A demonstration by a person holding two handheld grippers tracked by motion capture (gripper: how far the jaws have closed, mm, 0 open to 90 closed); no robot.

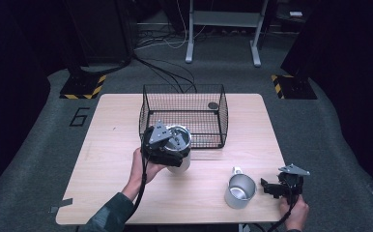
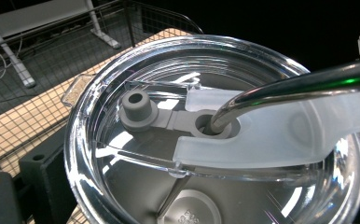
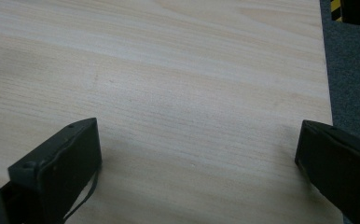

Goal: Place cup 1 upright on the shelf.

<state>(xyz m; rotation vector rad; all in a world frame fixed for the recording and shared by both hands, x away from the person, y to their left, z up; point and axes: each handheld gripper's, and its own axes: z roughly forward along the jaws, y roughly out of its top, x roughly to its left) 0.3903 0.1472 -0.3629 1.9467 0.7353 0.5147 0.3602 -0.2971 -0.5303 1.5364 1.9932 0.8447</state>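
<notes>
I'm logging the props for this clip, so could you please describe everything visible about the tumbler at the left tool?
The tumbler is a pale metal cup standing upright on the table, just in front of the wire basket. A clear plastic lid covers it, with a frosted slider, a grey plug and a bent metal straw through its hole. The left tool is clamped on its side.

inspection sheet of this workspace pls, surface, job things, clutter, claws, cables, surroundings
surface: wooden table, no spills seen
job's things: tumbler with clear lid and metal straw, at the left claw; metal mug upright near front edge; wire basket behind
clutter: small dark disc in the basket
grippers: left claw grip unclear; right claw open, holding nothing
cables: one trailing from each claw; more on the floor behind
surroundings: grey carpet, hazard-striped bases, white stand legs
</notes>
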